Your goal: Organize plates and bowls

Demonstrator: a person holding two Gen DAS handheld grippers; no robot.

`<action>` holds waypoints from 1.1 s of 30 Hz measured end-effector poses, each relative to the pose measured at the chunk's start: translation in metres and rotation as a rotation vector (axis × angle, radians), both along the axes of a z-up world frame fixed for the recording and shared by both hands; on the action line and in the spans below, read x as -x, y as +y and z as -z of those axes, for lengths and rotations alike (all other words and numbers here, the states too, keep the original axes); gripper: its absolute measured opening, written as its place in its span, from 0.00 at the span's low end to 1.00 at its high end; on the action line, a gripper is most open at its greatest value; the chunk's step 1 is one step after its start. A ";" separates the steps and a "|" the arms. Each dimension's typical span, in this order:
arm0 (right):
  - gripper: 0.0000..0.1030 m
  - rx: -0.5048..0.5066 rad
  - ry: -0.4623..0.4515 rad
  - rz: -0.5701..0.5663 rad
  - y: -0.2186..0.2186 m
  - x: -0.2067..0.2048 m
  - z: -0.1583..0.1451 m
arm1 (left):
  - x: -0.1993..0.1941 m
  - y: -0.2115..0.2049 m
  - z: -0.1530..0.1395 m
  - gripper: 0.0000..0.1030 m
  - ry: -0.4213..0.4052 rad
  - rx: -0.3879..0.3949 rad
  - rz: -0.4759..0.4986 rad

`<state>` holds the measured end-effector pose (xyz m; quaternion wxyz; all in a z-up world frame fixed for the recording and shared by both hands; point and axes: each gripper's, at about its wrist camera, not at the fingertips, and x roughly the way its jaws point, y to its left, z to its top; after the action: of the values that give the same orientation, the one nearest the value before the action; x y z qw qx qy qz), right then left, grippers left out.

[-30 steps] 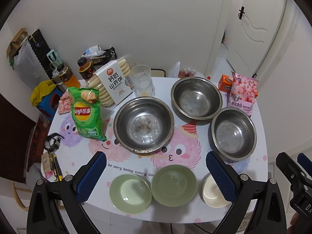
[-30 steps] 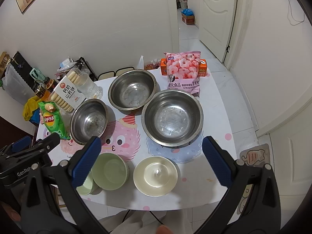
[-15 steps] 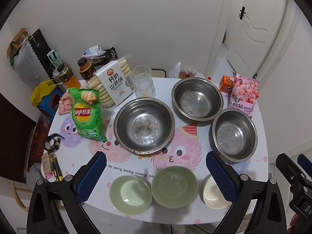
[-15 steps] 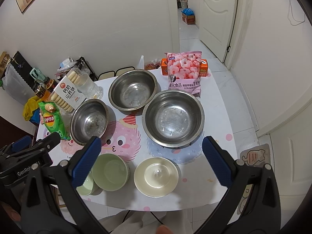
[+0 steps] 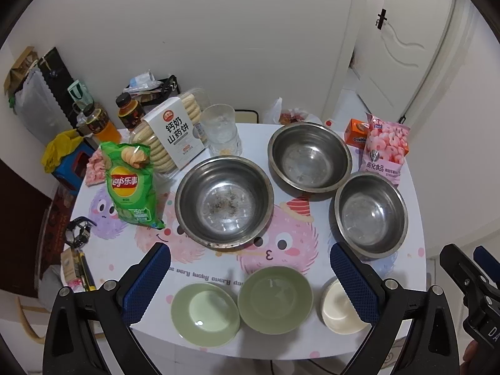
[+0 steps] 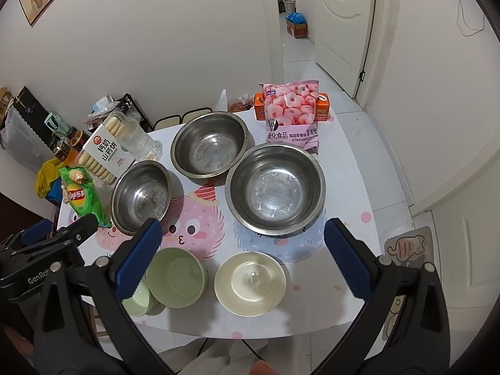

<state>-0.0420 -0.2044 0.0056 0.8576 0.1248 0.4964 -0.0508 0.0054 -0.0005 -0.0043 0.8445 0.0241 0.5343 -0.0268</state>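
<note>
My left tool (image 5: 250, 278) and my right tool (image 6: 242, 254) both hang above the near edge of the surface (image 5: 200, 259), each with its ribbed blue pads spread wide apart and nothing between them.

Three round steel bowls, dull and scuffed, sit mid-surface with their mouths up: the speckled steel bowl (image 5: 224, 200) toward the left edge, with dark flecks on its floor, the far steel bowl (image 5: 309, 157) toward the far edge, and the right steel bowl (image 5: 371, 214) beside the right edge. Along the near edge runs a row of smooth glazed dishes, also mouths up: the shallow green dish (image 5: 204, 314), the deeper green bowl (image 5: 275, 299) just beside it, and the cream bowl (image 6: 250, 283), round with a ringed centre. In the left view my right pad covers part of the cream bowl; in the right view my left pad hides most of the shallow green dish.

A crinkled green chip bag (image 5: 132, 184) lies with its long axis running from near to far by the left edge.
</note>
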 end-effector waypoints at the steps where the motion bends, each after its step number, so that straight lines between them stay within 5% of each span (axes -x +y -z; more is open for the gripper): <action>1: 1.00 0.002 0.000 0.004 0.000 0.000 0.000 | -0.001 0.001 0.001 1.00 0.003 0.008 0.006; 20: 1.00 0.024 0.029 0.264 -0.019 0.013 0.025 | -0.019 -0.022 0.034 1.00 0.031 0.078 0.290; 27: 1.00 0.014 0.075 0.243 -0.072 -0.009 0.063 | -0.045 -0.076 0.076 1.00 0.080 0.113 0.256; 33: 1.00 -0.077 0.161 0.207 -0.120 -0.051 0.126 | -0.067 -0.119 0.130 1.00 0.201 0.143 0.188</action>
<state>0.0092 -0.3247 -0.1202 0.7999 0.2035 0.5495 -0.1298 0.0725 -0.1192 -0.1343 0.7801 0.0111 0.6083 -0.1460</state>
